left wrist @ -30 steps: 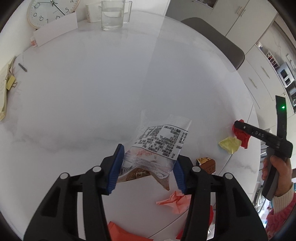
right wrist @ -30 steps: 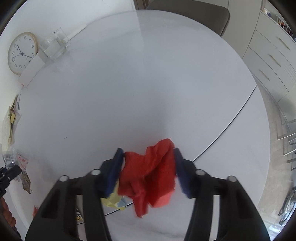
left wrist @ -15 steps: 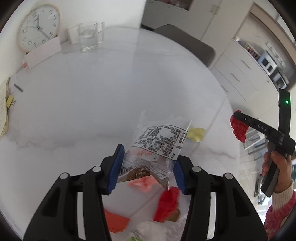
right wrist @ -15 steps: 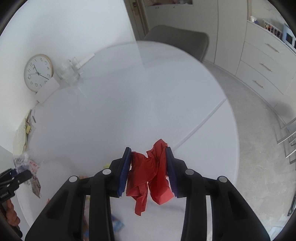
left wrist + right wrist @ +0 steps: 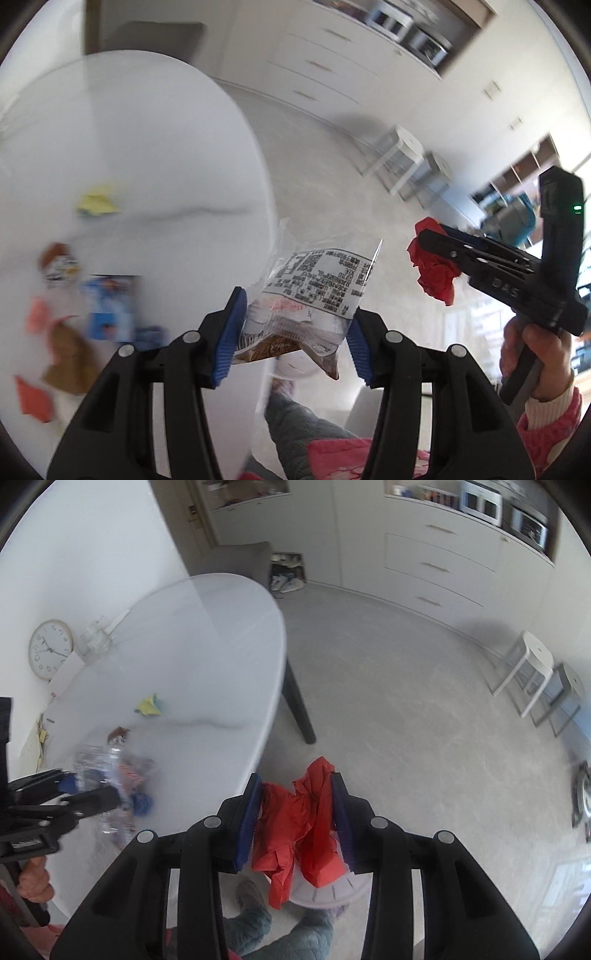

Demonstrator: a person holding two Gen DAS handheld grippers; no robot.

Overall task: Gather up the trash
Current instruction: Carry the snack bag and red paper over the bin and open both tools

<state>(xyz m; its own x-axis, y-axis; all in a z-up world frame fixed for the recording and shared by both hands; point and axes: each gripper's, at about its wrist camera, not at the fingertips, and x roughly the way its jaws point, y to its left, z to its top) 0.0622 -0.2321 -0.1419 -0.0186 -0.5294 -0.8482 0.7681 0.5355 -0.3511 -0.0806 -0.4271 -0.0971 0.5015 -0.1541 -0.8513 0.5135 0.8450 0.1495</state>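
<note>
My left gripper (image 5: 295, 332) is shut on a clear plastic snack wrapper (image 5: 314, 291) with a printed label, held past the table's edge. My right gripper (image 5: 297, 819) is shut on a crumpled red paper (image 5: 299, 834); it also shows in the left wrist view (image 5: 436, 273), held off the table over the floor. A white bin (image 5: 332, 890) shows partly below the red paper. Left on the white round table (image 5: 207, 657): a yellow paper wad (image 5: 149, 705), a brown-and-white wrapper (image 5: 118, 734), a blue packet (image 5: 107, 310), brown paper (image 5: 66, 362) and red scraps (image 5: 33, 398).
A grey chair (image 5: 240, 561) stands behind the table, with a clock (image 5: 50, 650) and a glass jug (image 5: 96, 642) at its far side. Two white stools (image 5: 535, 675) stand on the grey floor to the right. White cabinets (image 5: 436, 557) line the back wall. My legs show below.
Both grippers have swung right, away from the tabletop and out over the floor, each still holding its piece of trash. The white bin has come into the right wrist view.
</note>
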